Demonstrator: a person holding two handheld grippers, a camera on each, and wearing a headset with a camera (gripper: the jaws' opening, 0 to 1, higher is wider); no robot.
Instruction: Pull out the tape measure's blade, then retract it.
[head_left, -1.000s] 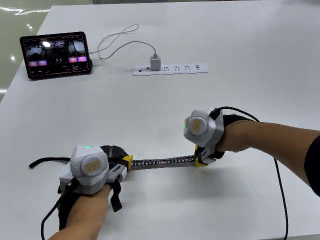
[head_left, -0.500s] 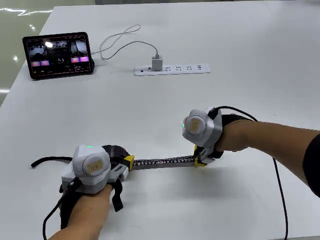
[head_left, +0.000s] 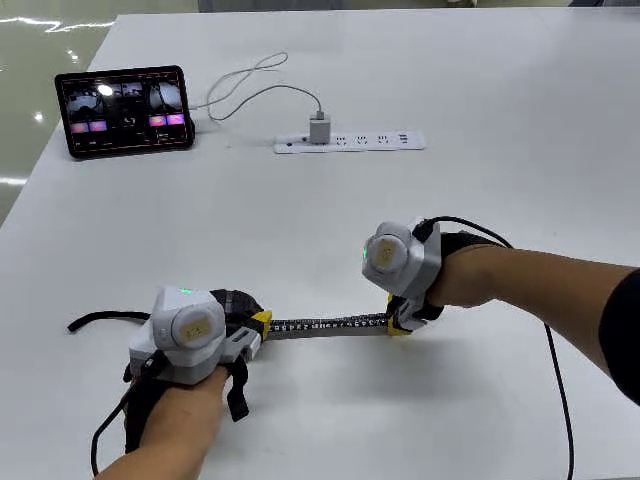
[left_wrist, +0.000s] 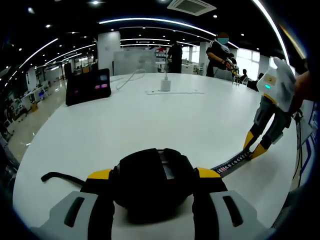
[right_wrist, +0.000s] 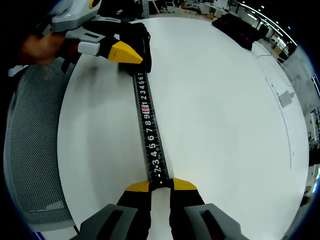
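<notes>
Black steel blade with white numerals (right_wrist: 149, 125) lies drawn out on the white workbench (head_left: 420, 90) — if my thin pinch slips, I judge the spring could whip it back. The jaws of my right gripper (right_wrist: 161, 186), nearly closed, clamp its tip at four o'clock; those of my left gripper (left_wrist: 154, 175), spread wide, grasp the round black tape-measure case (left_wrist: 155, 187) at eight.

**Item count, workbench**

- One table (head_left: 480, 90).
- One tape measure (head_left: 234, 303) with one blade (head_left: 325, 324).
- Two grippers: left gripper (head_left: 257, 323) and right gripper (head_left: 398, 324).
- One tablet (head_left: 125, 110).
- One power strip (head_left: 365, 141), carrying one charger (head_left: 320, 128) and one white cable (head_left: 250, 85).
- In the left gripper view, two standing people (left_wrist: 175, 56) at the back. There are possibly more beyond them, too small to count.
</notes>
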